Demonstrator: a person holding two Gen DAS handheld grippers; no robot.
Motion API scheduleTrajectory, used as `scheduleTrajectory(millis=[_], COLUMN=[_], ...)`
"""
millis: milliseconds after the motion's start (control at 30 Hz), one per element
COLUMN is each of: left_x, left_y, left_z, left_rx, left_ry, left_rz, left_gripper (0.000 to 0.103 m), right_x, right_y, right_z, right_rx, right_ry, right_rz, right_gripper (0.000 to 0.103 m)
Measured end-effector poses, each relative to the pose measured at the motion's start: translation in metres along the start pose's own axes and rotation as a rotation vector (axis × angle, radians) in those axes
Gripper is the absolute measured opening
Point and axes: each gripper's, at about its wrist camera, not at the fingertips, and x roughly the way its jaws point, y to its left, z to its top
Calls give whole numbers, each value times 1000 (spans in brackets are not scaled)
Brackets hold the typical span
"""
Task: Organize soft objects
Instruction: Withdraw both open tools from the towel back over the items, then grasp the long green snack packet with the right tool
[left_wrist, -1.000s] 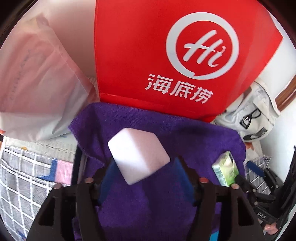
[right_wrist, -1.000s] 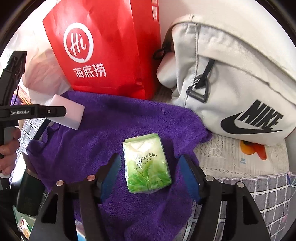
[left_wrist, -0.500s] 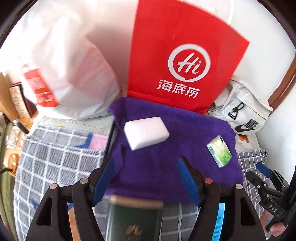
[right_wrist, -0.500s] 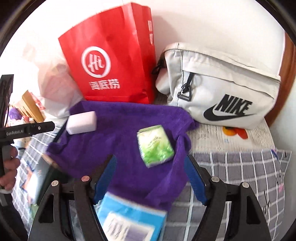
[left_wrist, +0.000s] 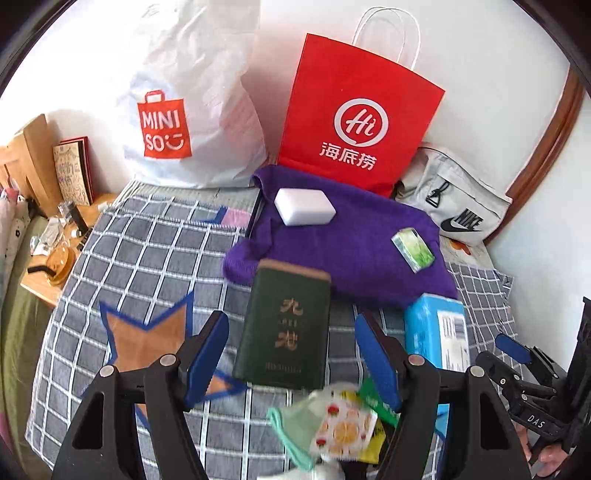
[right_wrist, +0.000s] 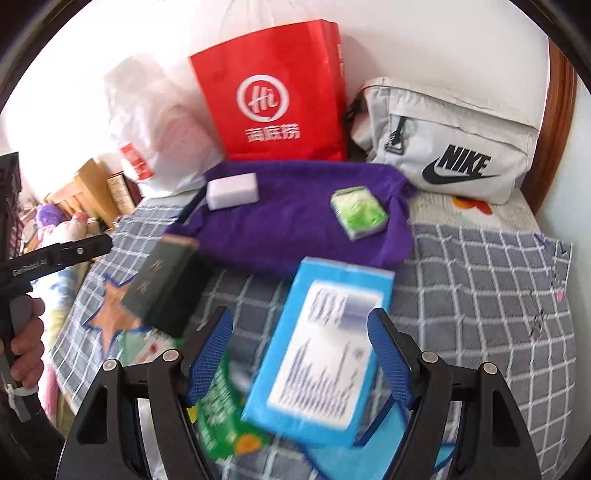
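Both grippers have been drawn back from the purple towel (left_wrist: 343, 254), so that more of the checked bedcover (left_wrist: 147, 258) is now taken in by each view. The white sponge block (left_wrist: 304, 206) and the green tissue pack (left_wrist: 413, 249) have been left lying on the towel, well beyond the jaws and apart from each other.

The left gripper (left_wrist: 291, 358) is held with its jaws apart and empty; the dark green book (left_wrist: 286, 325) lies between and just ahead of them. The right gripper (right_wrist: 301, 354) is likewise held with jaws apart and empty; the blue pack (right_wrist: 325, 347) lies between them. Neither item is seen to be touched by the pads.

Below the left jaws, a patterned pouch (left_wrist: 340, 424) and a green packet (right_wrist: 221, 406) are crowded together.

Probable faults from this position:
- The book is judged rigid; if it is gripped as a soft item, a sorting error would result.
- If the jaws are closed among the crowded items, two could be caught at once.
- The towel edge lies under the book's far end; it could be dragged and the placed items shifted.
- The right view is blurred by motion; any closing should be delayed until alignment is confirmed.
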Motion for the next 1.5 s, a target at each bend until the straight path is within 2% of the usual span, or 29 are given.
scheduleTrajectory(millis=[200, 300, 500, 633, 733, 933, 967, 1000, 1067, 1133, 1200, 1500], left_x=[-15, -18, -18, -14, -13, -10, -10, -9, -8, -7, -7, -6], left_y=[16, 23, 32, 42, 46, 48, 47, 46, 43, 41, 41, 40], left_z=[-43, -61, -87, -97, -104, -117, -118, -120, -122, -123, -124, -127], left_rx=[-38, -45, -38, -69, -83, -101, -102, -98, -88, -81, -91, -116], left_ry=[23, 21, 8, 24, 26, 43, 49, 57, 63, 64, 63, 62], left_rz=[-40, -25, 19, 0, 4, -2, -4, -8, -6, 0, 7, -4], left_gripper=[69, 69, 69, 69, 69, 69, 69, 69, 69, 69, 69, 69], right_x=[-23, -26, -19, -5, 2, 18, 21, 24, 25, 24, 21, -16], right_y=[23, 36, 52, 60, 65, 73, 73, 73, 72, 72, 71, 59], right_z=[-36, -51, -79, -89, -95, -104, -105, -106, -108, -109, -109, -118], right_rx=[-32, -70, -112, -140, -154, -217, -221, -224, -229, -239, -237, -224], right_ry=[-34, -48, -36, -3, 0, 15, 18, 26, 19, 4, 5, -46], right_rz=[32, 25, 36, 14, 26, -8, -22, -30, -22, -21, 2, 23], right_gripper=[75, 74, 59, 49, 48, 46, 38, 34, 33, 27, 10, 8])
